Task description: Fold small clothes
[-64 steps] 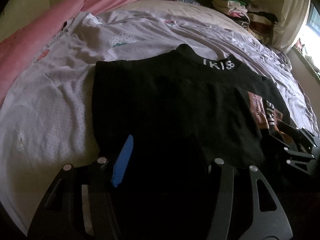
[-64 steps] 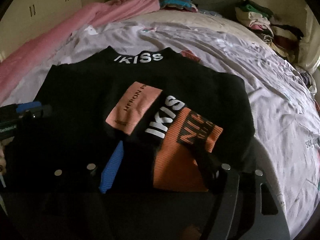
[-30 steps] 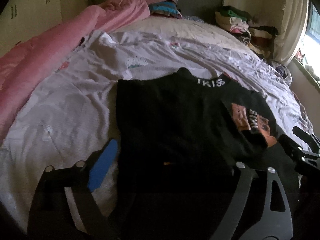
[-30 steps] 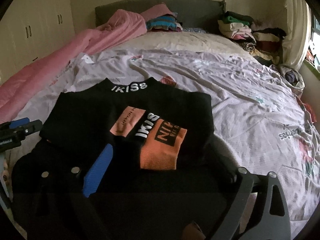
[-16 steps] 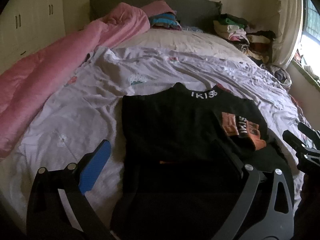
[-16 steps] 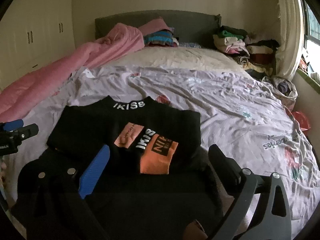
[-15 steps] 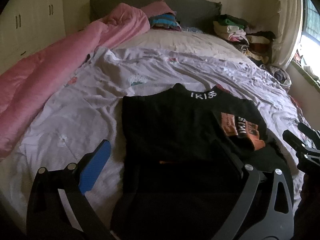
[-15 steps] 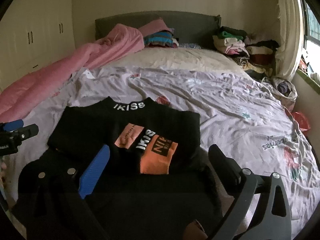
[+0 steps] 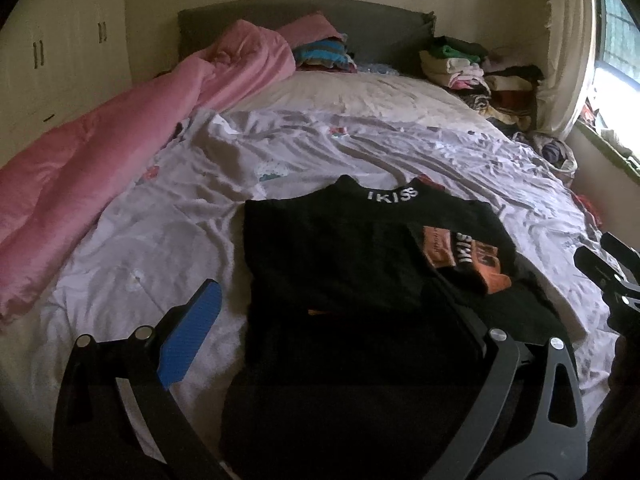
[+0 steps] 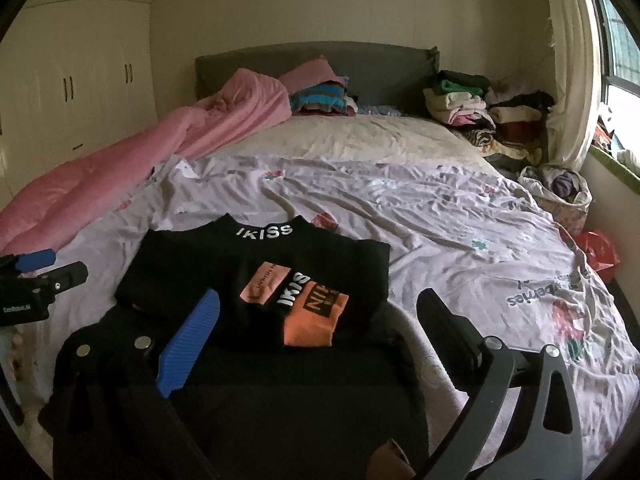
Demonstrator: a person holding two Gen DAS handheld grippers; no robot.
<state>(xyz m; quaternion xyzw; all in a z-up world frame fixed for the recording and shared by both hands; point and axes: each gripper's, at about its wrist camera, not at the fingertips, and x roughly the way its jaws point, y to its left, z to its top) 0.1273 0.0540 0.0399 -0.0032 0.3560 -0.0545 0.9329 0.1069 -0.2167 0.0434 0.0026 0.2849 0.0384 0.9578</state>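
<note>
A black top [image 9: 340, 256] [image 10: 256, 272] with a white "IKISS" collar lies on the bed, its sleeves folded inward and an orange cuff [image 10: 312, 320] [image 9: 488, 276] resting on the body. Its lower part hangs over the near bed edge. My left gripper [image 9: 324, 304] is open and empty, held back above the garment's lower left. My right gripper [image 10: 320, 316] is open and empty, held back above the lower right. Each gripper shows at the edge of the other's view: the right one [image 9: 612, 268], the left one [image 10: 44, 276].
A pale printed sheet [image 9: 160, 232] [image 10: 480, 232] covers the bed. A pink duvet [image 9: 100, 152] lies along the left side. Stacks of clothes [image 10: 480, 112] sit at the headboard and far right. A bag [image 10: 560, 192] and a red item [image 10: 600, 256] lie by the window wall.
Both grippers have drawn back and up from the garment, so more of the bed shows. The top stays flat with its sleeves folded in.
</note>
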